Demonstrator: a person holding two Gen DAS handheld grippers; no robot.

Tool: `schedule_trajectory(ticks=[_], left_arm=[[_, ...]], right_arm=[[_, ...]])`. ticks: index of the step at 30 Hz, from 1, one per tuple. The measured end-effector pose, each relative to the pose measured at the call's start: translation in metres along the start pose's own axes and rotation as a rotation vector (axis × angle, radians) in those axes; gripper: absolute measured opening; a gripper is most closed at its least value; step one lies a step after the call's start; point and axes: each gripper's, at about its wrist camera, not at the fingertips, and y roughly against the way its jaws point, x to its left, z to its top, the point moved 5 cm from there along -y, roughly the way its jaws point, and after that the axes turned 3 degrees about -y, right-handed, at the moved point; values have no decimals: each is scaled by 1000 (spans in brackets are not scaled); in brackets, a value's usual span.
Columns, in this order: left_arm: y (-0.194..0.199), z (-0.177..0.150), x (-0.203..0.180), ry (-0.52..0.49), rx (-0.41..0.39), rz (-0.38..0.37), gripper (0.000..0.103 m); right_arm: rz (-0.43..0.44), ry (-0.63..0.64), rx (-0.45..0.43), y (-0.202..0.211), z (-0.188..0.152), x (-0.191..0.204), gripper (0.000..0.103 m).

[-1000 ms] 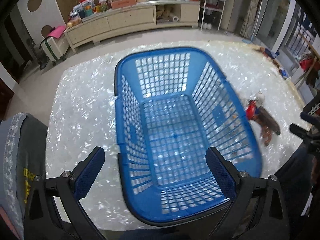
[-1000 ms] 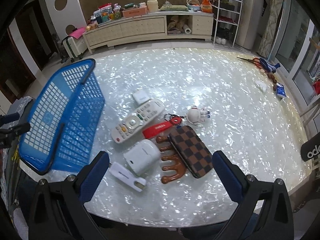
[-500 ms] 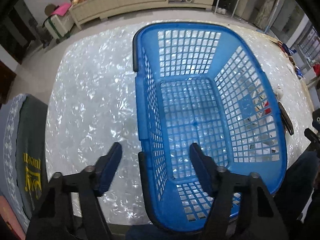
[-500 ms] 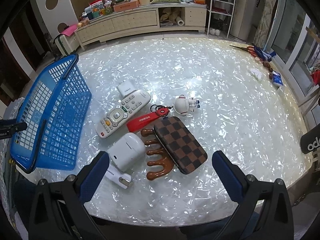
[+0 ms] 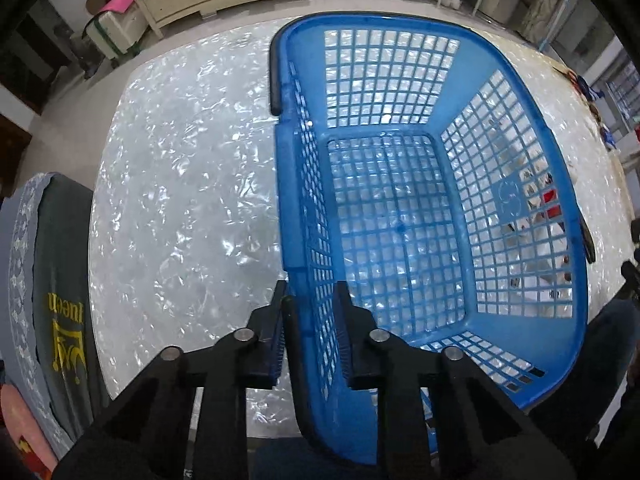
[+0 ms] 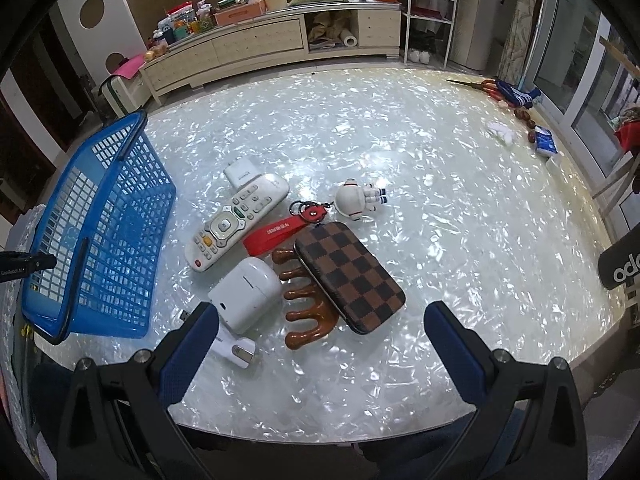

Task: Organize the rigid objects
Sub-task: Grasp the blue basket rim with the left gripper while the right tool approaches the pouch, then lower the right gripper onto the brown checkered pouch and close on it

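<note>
A blue mesh basket (image 5: pixel 289 184) stands on the table's left part, with nothing in it. My left gripper (image 5: pixel 310 300) straddles its near left wall, jaws closing with both pads against the mesh. In the right wrist view the basket (image 6: pixel 104 240) is at the left. Beside it lie a white remote (image 6: pixel 236 226), a white charger cube (image 6: pixel 239 173), a red key strap (image 6: pixel 276 232), an astronaut figure (image 6: pixel 354 200), a checkered case (image 6: pixel 348 276), a brown comb (image 6: pixel 302 300), a white earbud case (image 6: pixel 244 294) and a plug adapter (image 6: pixel 232 346). My right gripper (image 6: pixel 322 312) hangs open above them, holding nothing.
The shell-patterned table (image 6: pixel 440 220) has scissors and small items (image 6: pixel 508 94) at its far right edge. A grey cushion (image 5: pixel 52 280) sits past the table's left edge. A long low cabinet (image 6: pixel 260 44) stands behind the table.
My left gripper moved left and down onto the basket's left wall, and its jaws went from wide apart to clamped on the mesh. The right gripper stayed almost still.
</note>
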Motion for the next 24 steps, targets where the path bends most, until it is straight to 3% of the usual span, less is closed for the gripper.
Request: schedule_trajectory(ticks=[2, 12, 17, 24], left_arm=[[0, 1, 5, 16, 2, -12, 15], [1, -1, 6, 46, 5, -60, 14], [0, -1, 7, 61, -2, -75, 14], [1, -4, 8, 69, -4, -85, 14]], right_arm=[[-2, 7, 2, 2, 0, -1, 103], [-4, 55, 71, -2, 10, -16, 103], [14, 116, 186, -23, 4, -19, 103], [-19, 167, 253, -62, 1, -23, 103]])
